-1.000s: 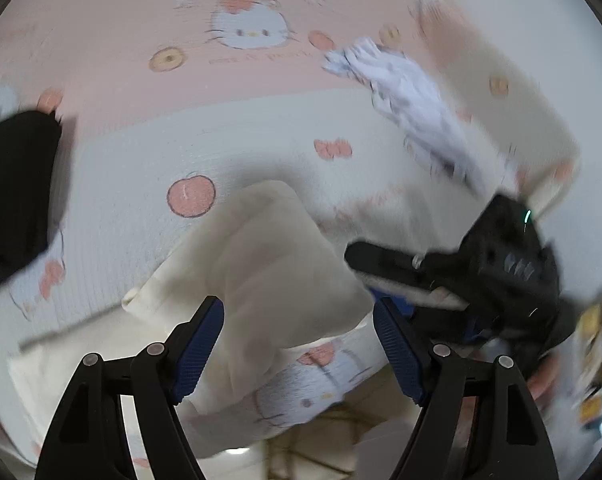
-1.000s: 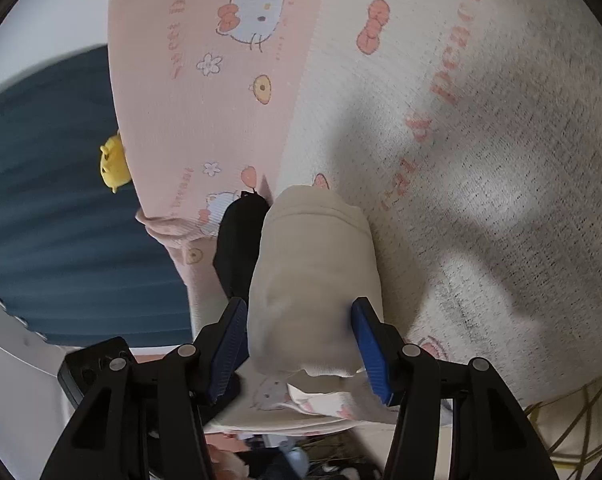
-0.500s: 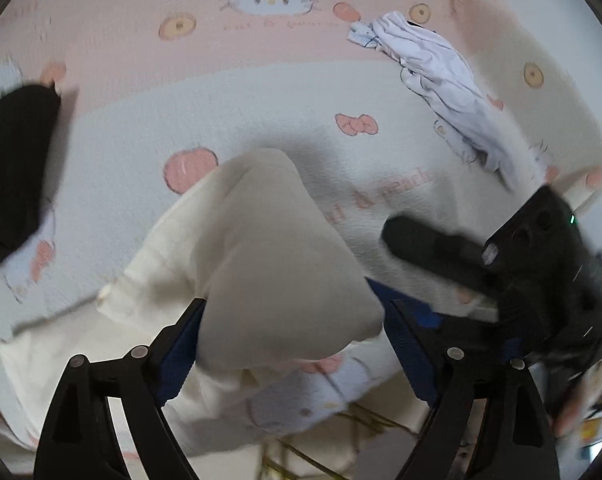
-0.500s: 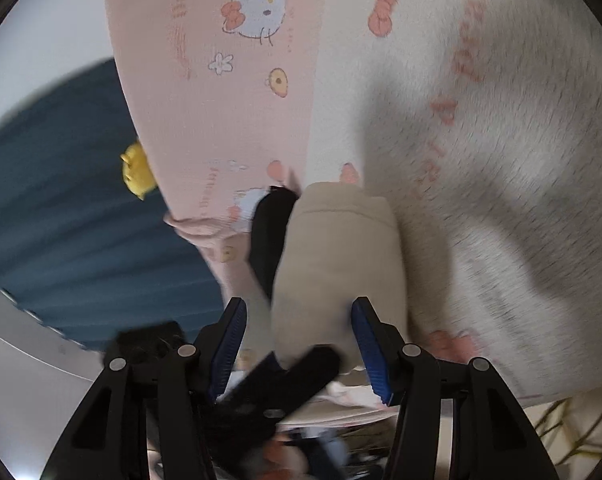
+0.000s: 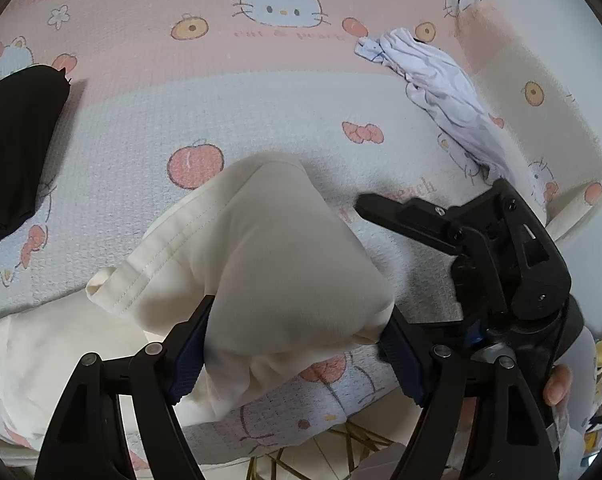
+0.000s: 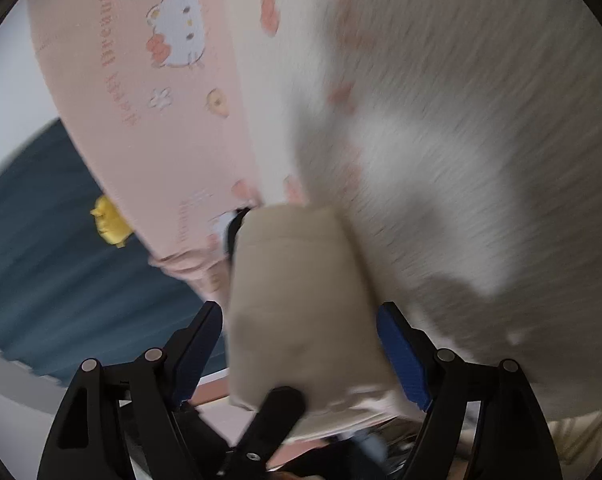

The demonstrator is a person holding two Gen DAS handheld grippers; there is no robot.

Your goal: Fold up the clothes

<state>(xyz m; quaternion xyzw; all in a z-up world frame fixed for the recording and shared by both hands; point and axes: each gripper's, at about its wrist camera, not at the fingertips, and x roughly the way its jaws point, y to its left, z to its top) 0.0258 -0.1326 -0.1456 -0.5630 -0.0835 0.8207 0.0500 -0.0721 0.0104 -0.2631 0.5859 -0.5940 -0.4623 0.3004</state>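
A folded cream garment (image 5: 269, 264) lies bunched on the cartoon-cat bedsheet (image 5: 261, 120). My left gripper (image 5: 295, 354) is open, and the fold's near end bulges between its blue pads. The right gripper's black housing (image 5: 513, 264) stands just right of the bundle, one finger reaching toward it. In the blurred right wrist view my right gripper (image 6: 301, 344) is open too, with the cream garment (image 6: 301, 300) filling the gap between its fingers. A black finger of the left gripper (image 6: 277, 412) crosses the bottom of that view.
A black garment (image 5: 17, 140) lies at the left and a crumpled white garment (image 5: 441, 92) at the upper right. The bed's edge runs along the bottom of the left wrist view. A yellow toy (image 6: 109, 220) and a dark blue surface (image 6: 61, 280) lie beyond the bed.
My left gripper has moved forward, so the cream fold now sits between its pads. The right gripper has swung and its view is blurred. Both jaw widths look the same.
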